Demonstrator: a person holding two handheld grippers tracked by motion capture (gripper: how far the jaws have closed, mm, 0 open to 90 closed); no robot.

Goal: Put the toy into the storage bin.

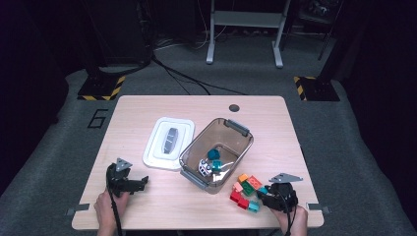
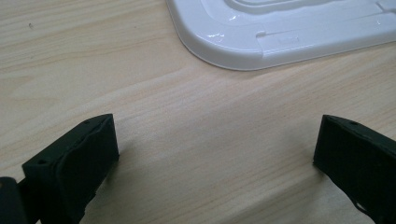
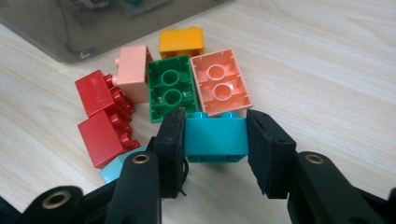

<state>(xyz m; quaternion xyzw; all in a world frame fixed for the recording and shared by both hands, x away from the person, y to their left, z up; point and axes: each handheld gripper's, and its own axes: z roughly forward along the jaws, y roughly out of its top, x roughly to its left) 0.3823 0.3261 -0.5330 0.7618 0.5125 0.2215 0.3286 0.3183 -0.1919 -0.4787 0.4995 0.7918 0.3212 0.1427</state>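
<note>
My right gripper [image 3: 215,142] is shut on a teal brick [image 3: 215,133], its pads pressed on the brick's two ends, low over the table. In the high view this gripper [image 1: 265,193] is at the front right, beside a pile of loose bricks [image 1: 246,189]. Just beyond the held brick lie a green brick [image 3: 169,88] and a salmon brick [image 3: 219,81], both hollow side up. My left gripper [image 2: 215,144] stands open over bare wood, with nothing between its jaws. In the high view it [image 1: 141,183] sits at the front left.
A clear brown bin [image 1: 236,129] at the table's middle holds teal bricks [image 1: 214,156] and a white piece [image 1: 204,167]. Its white lid [image 1: 167,140] lies to its left, its corner [image 2: 243,51] just ahead of the left jaws. Red bricks [image 3: 100,123], a pink one [image 3: 133,70] and an orange one [image 3: 181,42] lie in the pile.
</note>
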